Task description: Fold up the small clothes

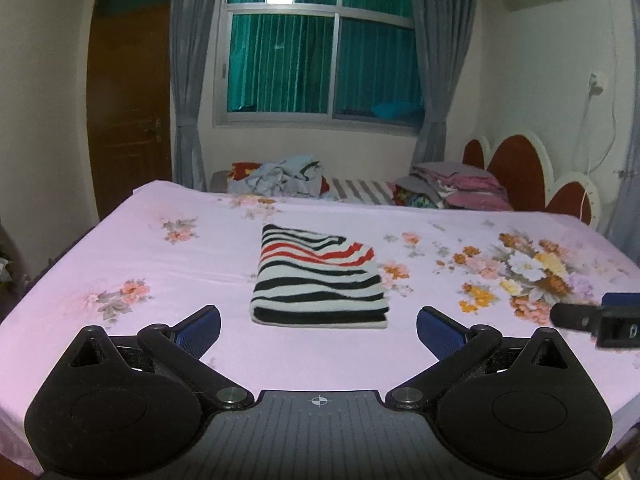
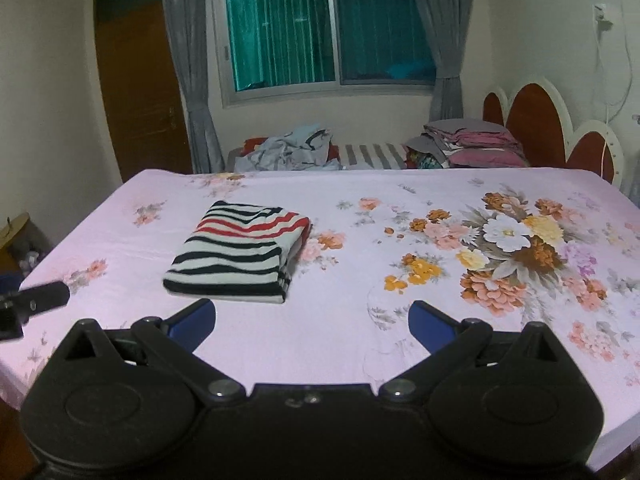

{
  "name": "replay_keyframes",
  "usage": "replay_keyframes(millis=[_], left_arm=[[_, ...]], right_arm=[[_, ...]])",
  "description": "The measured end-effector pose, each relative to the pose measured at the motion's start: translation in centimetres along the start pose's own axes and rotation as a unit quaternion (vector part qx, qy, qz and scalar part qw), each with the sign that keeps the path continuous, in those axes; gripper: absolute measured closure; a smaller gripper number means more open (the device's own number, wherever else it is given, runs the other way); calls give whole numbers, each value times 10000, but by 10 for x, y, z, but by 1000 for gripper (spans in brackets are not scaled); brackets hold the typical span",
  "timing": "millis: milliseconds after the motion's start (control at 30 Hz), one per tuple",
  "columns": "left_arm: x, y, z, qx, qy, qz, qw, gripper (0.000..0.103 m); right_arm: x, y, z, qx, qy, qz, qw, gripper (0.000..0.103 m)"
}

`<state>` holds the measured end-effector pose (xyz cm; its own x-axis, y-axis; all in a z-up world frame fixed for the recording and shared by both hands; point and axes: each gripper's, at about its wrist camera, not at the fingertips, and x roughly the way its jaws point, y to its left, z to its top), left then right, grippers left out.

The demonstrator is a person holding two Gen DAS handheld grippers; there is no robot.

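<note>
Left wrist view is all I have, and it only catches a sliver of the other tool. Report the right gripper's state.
Observer: The right gripper is open. Its fingers are spread wide above the bedsheet, with nothing between them.
Operator: Give me the garment's position from that side.
Observer: The folded striped garment lies ahead and to the left of the right gripper, just beyond its left finger.
Operator: Describe the garment's right edge.
Observer: In the right wrist view that edge shows stacked layer ends, not a closed fold.
</note>
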<state>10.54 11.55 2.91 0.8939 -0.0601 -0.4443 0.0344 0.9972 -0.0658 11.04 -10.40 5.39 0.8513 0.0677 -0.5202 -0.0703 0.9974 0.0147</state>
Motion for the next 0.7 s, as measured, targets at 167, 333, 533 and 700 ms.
replay_keyframes(millis=[167, 333, 533, 700], left_arm=[[-13, -6, 5, 128, -148, 190, 9996, 0], [-22, -5, 6, 162, -182, 112, 9996, 0], [-29, 2, 4, 111, -243, 46, 9996, 0], [-31, 5, 4, 97, -288, 14, 9995, 0]], right_arm=[[-14, 6, 1, -12, -157, 40, 9999, 0], [-18, 13, 0, -57, -213, 31, 9998, 0], [-20, 16, -1, -71, -220, 14, 9997, 0], [-25, 24, 1, -100, -247, -57, 9996, 0]])
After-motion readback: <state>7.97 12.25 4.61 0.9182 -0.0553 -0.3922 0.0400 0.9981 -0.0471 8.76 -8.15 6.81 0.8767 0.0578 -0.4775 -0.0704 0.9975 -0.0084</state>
